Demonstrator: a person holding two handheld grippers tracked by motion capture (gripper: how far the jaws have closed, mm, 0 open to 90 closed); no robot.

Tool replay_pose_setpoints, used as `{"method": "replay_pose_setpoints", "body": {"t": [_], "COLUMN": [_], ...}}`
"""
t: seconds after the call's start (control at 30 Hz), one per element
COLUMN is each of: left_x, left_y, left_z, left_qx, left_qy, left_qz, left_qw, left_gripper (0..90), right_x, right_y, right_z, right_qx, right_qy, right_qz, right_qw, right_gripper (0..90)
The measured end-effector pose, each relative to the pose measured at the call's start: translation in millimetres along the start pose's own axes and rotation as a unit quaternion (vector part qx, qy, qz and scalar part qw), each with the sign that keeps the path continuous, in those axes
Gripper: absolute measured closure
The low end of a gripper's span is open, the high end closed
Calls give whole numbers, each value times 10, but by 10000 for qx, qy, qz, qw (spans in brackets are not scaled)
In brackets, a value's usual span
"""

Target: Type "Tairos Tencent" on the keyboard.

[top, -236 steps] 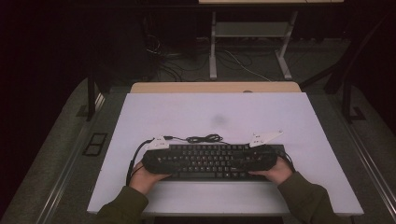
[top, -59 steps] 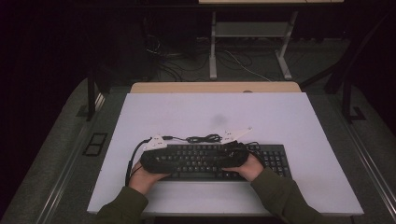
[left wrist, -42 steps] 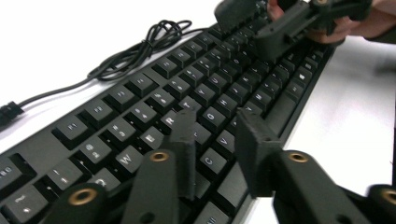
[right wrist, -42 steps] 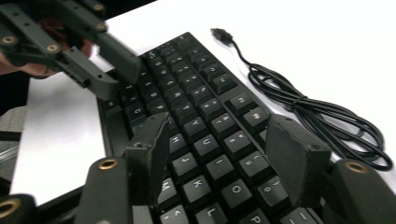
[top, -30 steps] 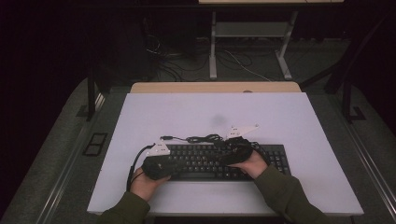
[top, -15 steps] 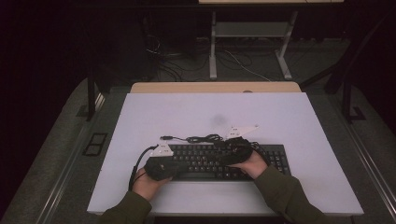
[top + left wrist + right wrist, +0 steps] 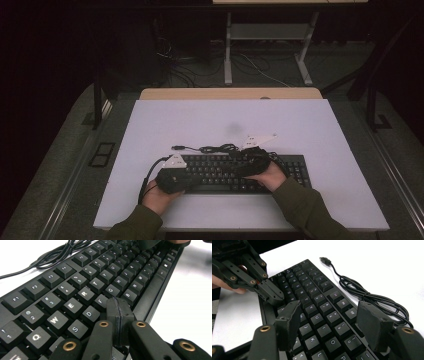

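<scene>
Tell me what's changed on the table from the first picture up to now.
Both hands left the ends of the black computer keyboard. The right tool moved left over the middle keys, jaws apart. The left tool shifted slightly right onto the left keys, jaws shut. The keyboard, its coiled black cable and the white table stayed put.

The left gripper (image 7: 117, 307) had its jaws pressed flat together, tip resting low over the left half of the keyboard (image 7: 235, 172). The right gripper (image 7: 329, 327) hovered over the keyboard's middle, jaws spread apart with nothing between them (both forearms came in from the keyboard's near side).
</scene>
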State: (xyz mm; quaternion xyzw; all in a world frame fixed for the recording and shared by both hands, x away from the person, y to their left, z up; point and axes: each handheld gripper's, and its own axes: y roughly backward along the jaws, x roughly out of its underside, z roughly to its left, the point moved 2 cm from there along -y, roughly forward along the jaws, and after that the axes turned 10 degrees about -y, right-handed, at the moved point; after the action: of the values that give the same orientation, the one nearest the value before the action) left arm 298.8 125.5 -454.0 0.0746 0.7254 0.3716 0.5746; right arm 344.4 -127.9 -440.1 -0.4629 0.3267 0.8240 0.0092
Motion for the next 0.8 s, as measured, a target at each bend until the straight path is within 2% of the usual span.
{"method": "replay_pose_setpoints", "body": {"t": [0.8], "left_x": [-98], "left_y": [106], "left_z": [10], "left_qx": [-48], "left_qy": [-60], "left_qz": [-258], "left_qw": [9996], "left_gripper": [862], "right_x": [-3], "right_y": [19], "right_z": [-13], "right_qx": [18], "right_qy": [-37], "right_qz": [-32], "right_qw": [10000], "right_gripper": [355]}}
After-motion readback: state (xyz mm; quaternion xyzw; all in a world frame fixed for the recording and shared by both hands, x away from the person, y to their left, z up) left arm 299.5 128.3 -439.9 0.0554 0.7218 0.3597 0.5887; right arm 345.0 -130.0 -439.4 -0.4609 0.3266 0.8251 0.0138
